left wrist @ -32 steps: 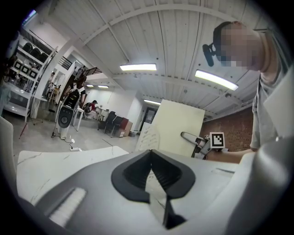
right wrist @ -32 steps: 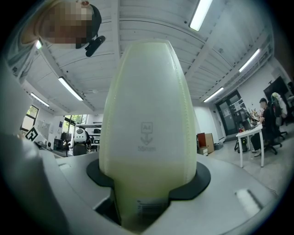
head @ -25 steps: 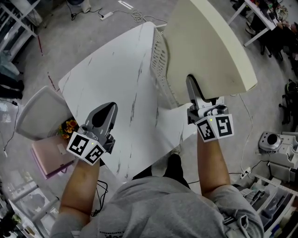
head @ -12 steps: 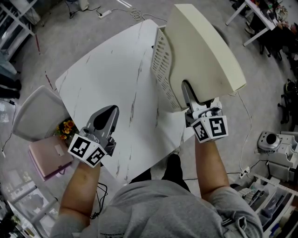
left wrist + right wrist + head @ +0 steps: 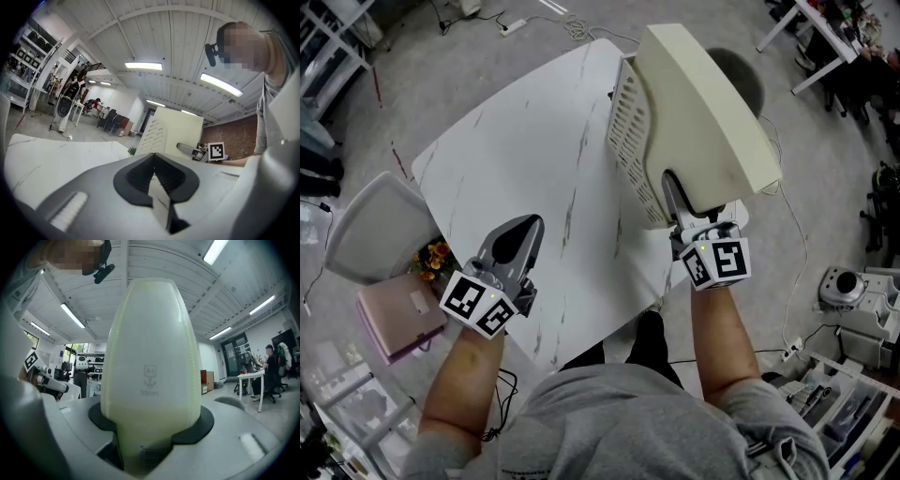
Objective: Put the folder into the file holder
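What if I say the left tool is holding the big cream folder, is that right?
Not quite. The right tool holds the big cream folder; the right gripper view shows it clamped on it. The left tool is shut with nothing in it.

A lab-like open workshop is shown. A ribbed white ceiling (image 5: 178,42) is hung with long strip lights (image 5: 143,66), and a bare grey floor (image 5: 487,75) is crossed by loose cables (image 5: 577,33). Shelving racks (image 5: 28,56) are seen at the far left. White desks (image 5: 251,376) with a seated person (image 5: 269,364) are seen at the far right.
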